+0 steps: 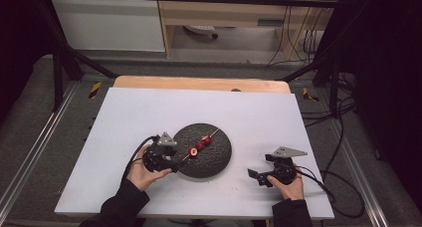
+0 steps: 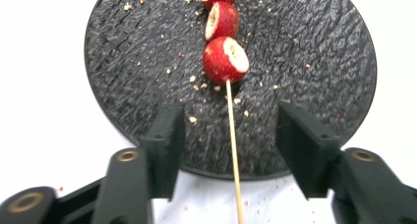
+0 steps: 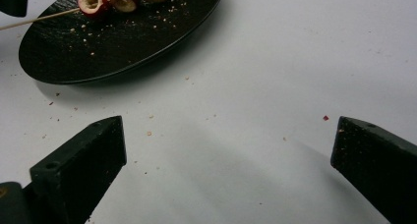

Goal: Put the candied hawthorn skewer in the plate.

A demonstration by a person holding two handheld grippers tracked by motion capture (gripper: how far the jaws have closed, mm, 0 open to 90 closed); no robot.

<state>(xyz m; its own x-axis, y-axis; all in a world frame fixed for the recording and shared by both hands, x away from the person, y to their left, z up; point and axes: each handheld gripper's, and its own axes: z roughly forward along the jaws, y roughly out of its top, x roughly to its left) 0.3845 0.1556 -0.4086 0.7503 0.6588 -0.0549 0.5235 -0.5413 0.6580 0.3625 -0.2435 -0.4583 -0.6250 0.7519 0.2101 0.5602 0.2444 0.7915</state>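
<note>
Item 1: your left gripper [image 2: 228,135]. Jaws spread, nothing pinched; the skewer [image 2: 233,135] runs up the gap between them, clear of both pads. Seen from above, this gripper [image 1: 174,162] sits at the plate's near-left rim.

Item 2: the skewer. It lies on the black plate [image 2: 305,52], its bare stick crossing the near rim and overhanging the desk [image 2: 44,111]. Three red fruit pieces [image 2: 225,59] sit on it, the nearest showing a pale cut face. In the left gripper view the far fruit is cut off by the top edge and the stick's near end by the bottom edge.

Item 3: your right gripper [image 3: 228,150]. Jaws wide apart over bare desk, holding nothing, well apart from the plate; crumbs are scattered beneath.

Item 4: desk room. From above, the white desk surface lies open behind the plate and to either side. Your hands [image 1: 142,174] are close to the near edge.
</note>
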